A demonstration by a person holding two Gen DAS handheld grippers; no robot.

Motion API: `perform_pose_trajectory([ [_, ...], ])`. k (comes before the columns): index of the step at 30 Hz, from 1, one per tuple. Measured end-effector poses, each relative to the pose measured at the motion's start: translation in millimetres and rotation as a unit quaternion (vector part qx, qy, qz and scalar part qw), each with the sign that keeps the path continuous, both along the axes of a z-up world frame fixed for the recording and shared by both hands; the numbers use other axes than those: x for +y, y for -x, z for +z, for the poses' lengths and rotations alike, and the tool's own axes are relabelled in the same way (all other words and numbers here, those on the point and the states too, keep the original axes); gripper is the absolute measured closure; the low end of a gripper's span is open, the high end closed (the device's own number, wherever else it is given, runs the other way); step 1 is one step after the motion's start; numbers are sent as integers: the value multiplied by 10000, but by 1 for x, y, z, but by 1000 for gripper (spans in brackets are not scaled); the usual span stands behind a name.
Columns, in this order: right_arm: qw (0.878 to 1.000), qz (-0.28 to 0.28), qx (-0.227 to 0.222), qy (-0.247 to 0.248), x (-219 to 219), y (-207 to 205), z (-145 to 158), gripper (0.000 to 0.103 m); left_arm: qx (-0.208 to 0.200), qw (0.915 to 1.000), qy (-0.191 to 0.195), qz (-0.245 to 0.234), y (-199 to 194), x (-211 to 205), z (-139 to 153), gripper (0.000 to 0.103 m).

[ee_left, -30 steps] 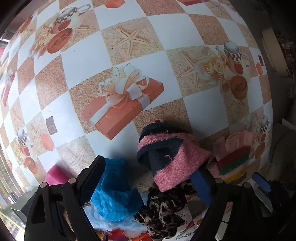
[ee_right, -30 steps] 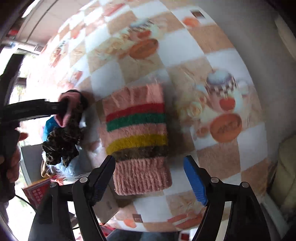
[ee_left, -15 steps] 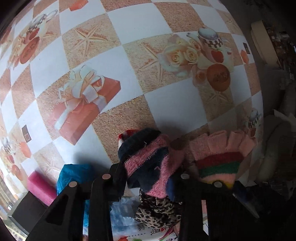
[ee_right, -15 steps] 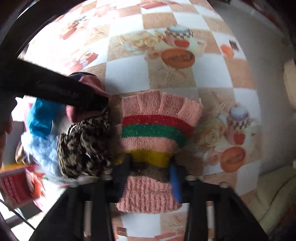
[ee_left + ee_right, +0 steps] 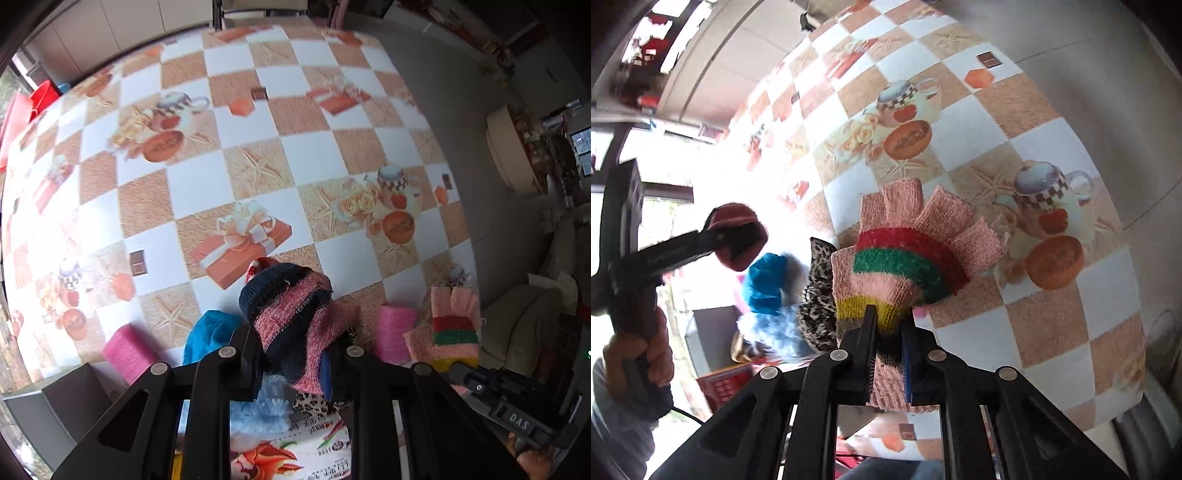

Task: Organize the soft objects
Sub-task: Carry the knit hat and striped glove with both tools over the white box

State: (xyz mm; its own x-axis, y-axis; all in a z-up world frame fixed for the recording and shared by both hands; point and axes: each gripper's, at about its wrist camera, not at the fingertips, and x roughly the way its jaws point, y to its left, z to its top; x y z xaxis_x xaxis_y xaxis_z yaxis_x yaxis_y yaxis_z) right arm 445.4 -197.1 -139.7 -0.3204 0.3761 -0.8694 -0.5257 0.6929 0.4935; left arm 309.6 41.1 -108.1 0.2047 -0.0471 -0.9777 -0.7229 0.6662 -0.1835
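right claw clamps striped glove | leopard cloth beside | checkered tablecloth below

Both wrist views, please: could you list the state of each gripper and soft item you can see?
Left gripper: shut on the navy-pink knit.
Navy-pink knit: pinched, lifted off the table.
Right gripper: shut on the striped glove.
Striped glove: held by its cuff, fingers fanned.
Blue cloth: lying loose.
Leopard cloth: bunched, lying loose.

Both grippers are matte black with silver round screws; left gripper, right gripper with blue finger pads. Bare hand, grey sleeve at 8 o'clock.
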Motion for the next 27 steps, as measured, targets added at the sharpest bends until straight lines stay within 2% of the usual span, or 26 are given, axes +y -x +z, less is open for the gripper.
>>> perform_pose_trajectory([
  [4, 9997, -205, 36, -132, -8, 0, 14, 91, -184, 9996, -183, 86, 27, -8, 28, 78],
  [10, 9997, -195, -51, 124, -21, 9, 18, 90, -300, 9991, -253, -140, 51, -42, 53, 78],
  [20, 9985, -369, -24, 410, -54, 49, 12, 90, -487, 9956, -82, -791, 80, -114, 58, 78],
  [27, 9981, -476, -96, 378, -77, 91, 23, 90, -511, 9914, -58, -1203, 126, -165, 65, 78],
])
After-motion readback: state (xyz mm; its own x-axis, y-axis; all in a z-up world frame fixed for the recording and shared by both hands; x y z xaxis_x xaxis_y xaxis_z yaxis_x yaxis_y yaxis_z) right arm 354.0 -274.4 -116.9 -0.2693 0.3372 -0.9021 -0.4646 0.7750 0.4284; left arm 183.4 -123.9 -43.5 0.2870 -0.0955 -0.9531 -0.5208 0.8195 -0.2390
